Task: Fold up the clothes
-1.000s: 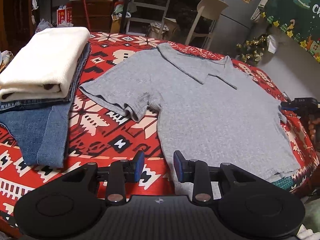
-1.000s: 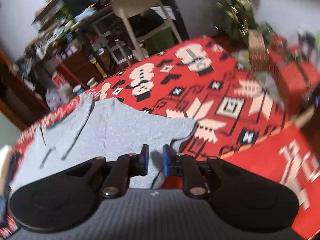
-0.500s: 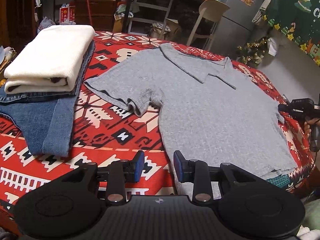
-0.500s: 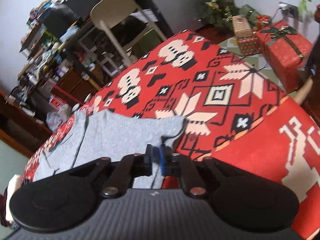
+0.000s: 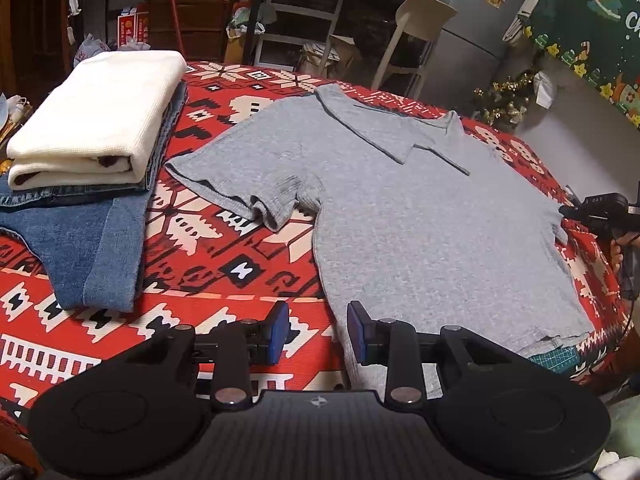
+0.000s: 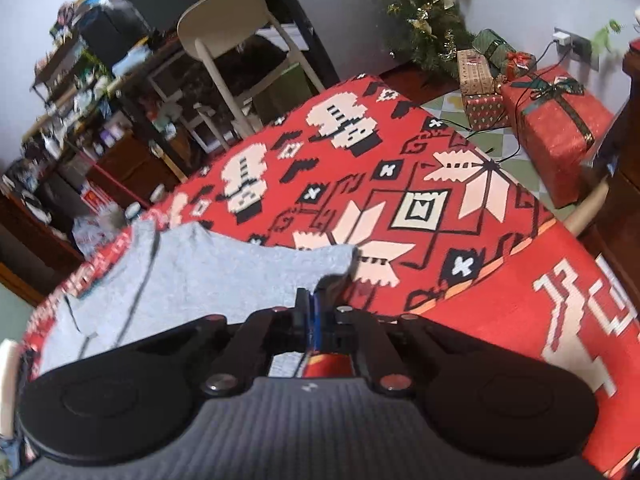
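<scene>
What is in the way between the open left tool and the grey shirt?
Nothing visible. The left tool hovers open at the shirt hem, with only bare tablecloth beneath. The jeans lie off to the side.

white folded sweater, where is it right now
In the left wrist view, the white folded sweater sits far left on the folded jeans, left of the grey shirt.

Shirt (image 5: 420,216): heather grey. Cloth (image 5: 224,264) covering the table: red, with cream and black geometric and snowflake motifs. Folded top (image 5: 100,116): cream. Jeans (image 5: 92,256): blue denim. Gripper pads (image 5: 278,332): blue.
</scene>
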`<state>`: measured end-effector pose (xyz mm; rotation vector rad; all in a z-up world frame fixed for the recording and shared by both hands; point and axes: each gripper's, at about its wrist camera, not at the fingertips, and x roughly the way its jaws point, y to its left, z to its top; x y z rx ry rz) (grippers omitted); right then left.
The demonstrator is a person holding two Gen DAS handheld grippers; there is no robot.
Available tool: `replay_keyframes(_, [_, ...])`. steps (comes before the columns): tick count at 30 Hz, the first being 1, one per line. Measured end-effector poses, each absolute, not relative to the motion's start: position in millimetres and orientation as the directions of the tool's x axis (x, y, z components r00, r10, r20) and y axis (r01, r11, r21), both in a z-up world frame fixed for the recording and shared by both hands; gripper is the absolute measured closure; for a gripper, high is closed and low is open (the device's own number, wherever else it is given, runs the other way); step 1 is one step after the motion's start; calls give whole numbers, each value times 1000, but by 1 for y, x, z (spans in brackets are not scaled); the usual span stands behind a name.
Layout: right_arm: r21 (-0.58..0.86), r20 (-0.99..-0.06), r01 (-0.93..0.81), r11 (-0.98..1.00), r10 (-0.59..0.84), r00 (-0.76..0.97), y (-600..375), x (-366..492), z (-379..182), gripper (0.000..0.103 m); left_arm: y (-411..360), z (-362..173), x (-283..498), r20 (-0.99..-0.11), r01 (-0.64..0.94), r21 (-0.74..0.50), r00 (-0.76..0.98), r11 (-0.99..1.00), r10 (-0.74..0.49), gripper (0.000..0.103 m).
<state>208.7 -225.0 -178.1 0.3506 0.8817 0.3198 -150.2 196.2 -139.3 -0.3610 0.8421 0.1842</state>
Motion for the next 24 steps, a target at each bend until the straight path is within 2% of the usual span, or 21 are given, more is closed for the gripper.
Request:
replay_keyframes(2, [397,-705,-149,906,405,583,-220,210,-180,99,196,-140,-149,-756,-297,-241,654,924,13,72])
replay_keyframes(4, [356,-710,-177,917,389,586,-214,208,-178,92,195,-139,-149,-753,-291,-239,657,926,12,72])
replay_keyframes(10, [283,-684,-262,923,386,618,-205,186,-157,90,199,-139,-154,-748,-298,-246,664,922,15,72])
replay_keyframes(13, [306,-678,-321,896,442,587,-196,175,-154,91,202,-139,-156,-747,-305,-250,665,919,18,72])
replay_keyframes(16, [337,-709,-311,889,457,538,-193,171,-165,91,202,-137,-158,-740,-302,-247,673,921,22,72])
replay_keyframes(19, [345,-717,-284,894,447,534,-200,165,-174,97,203,-134,-160,-732,-300,-246,680,922,26,72])
replay_keyframes(21, [347,-721,-266,899,437,538,-208,160,-174,97,207,-136,-161,-728,-305,-263,685,916,19,72])
replay_keyframes(24, [352,-716,-251,902,432,548,-220,149,-170,91,214,-138,-160,-716,-314,-300,698,901,5,72])
